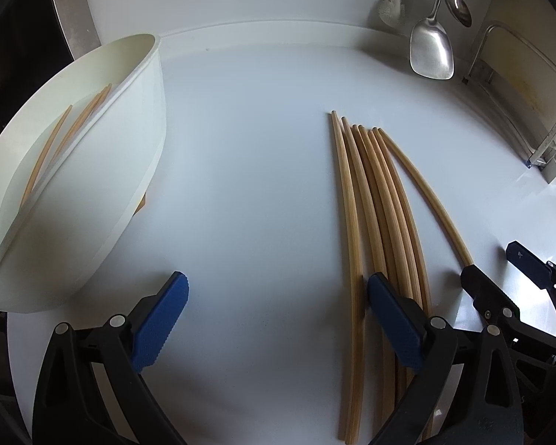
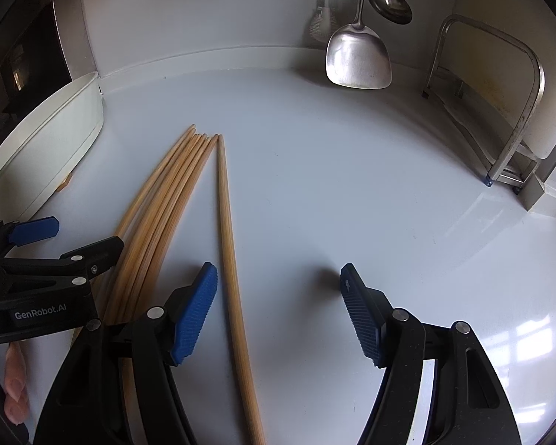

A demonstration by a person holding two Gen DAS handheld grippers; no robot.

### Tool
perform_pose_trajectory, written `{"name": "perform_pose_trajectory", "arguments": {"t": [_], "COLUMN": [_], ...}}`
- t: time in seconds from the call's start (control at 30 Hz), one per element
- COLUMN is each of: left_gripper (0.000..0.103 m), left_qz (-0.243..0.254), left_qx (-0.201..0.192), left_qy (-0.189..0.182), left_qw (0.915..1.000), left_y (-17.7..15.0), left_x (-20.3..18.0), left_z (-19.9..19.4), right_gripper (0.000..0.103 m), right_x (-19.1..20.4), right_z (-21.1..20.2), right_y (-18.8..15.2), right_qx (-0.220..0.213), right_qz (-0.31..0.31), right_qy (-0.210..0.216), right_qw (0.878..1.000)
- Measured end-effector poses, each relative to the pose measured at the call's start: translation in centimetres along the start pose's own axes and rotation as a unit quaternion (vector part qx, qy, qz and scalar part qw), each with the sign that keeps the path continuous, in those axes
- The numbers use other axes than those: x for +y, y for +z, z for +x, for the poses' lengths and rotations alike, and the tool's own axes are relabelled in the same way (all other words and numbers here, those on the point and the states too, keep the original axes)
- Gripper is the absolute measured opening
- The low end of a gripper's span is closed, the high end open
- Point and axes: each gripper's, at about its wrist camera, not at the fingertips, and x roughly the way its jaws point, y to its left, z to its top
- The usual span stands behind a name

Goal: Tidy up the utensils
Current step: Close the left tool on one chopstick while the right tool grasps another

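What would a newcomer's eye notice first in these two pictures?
Probably the bundle of wooden chopsticks lying on the white counter, with both open grippers, left and right, low beside it. Next, the white container at the left, already holding chopsticks, and the metal spatula hanging behind.

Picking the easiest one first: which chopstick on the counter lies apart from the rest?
The rightmost chopstick. It lies alone between the open right gripper's fingers, touching the bundle only near the far tips; the others lie packed side by side.
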Motion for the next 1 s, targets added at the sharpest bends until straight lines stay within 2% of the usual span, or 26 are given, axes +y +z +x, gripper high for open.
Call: {"name": "perform_pose_trajectory", "arguments": {"t": [0.07,0.13,0.27,0.37,0.43,0.53,0.6,0.83,1.0], "left_gripper": [0.095,0.088,0.073,0.052,0.025,0.01,0.008,0.007,0.007], "left_qz": [0.003,0.004,0.013,0.017,0.025,0.038,0.037,0.046,0.054], "left_qx": [0.0,-0.003,-0.012,-0.022,-0.03,-0.036,-0.035,-0.012,-0.024], "left_qy": [0.0,-0.002,-0.007,-0.008,-0.004,0.001,-0.006,-0.029,-0.044], "left_qw": [1.0,1.0,0.9998,0.9996,0.9992,0.9986,0.9987,0.9985,0.9973], "left_y": [0.1,0.2,0.2,0.1,-0.1,-0.6,-0.7,-0.4,0.2], "left_x": [-0.1,0.0,-0.5,-0.8,-1.2,-1.7,-1.8,-1.5,-0.8], "left_z": [0.1,-0.1,-0.4,-0.7,-1.0,-1.2,-1.3,-1.7,-4.6], "right_gripper": [0.065,0.064,0.052,0.048,0.045,0.026,0.007,0.006,0.006], "right_x": [0.0,0.1,0.7,0.8,0.8,1.1,1.3,0.3,-0.5], "right_z": [0.0,0.0,-0.3,-0.4,-0.5,-0.7,-0.8,-0.9,-2.3], "right_y": [0.0,0.0,-0.2,-0.3,-0.3,-0.3,-0.3,0.0,0.5], "right_qx": [-0.001,-0.002,-0.007,-0.008,-0.007,-0.007,-0.006,0.015,0.023], "right_qz": [-0.003,-0.008,-0.023,-0.026,-0.026,-0.03,-0.034,0.011,0.056], "right_qy": [0.004,0.007,0.015,0.022,0.022,0.022,0.02,0.046,0.062], "right_qw": [1.0,1.0,1.0,0.999,0.999,0.999,0.999,0.999,0.996]}}
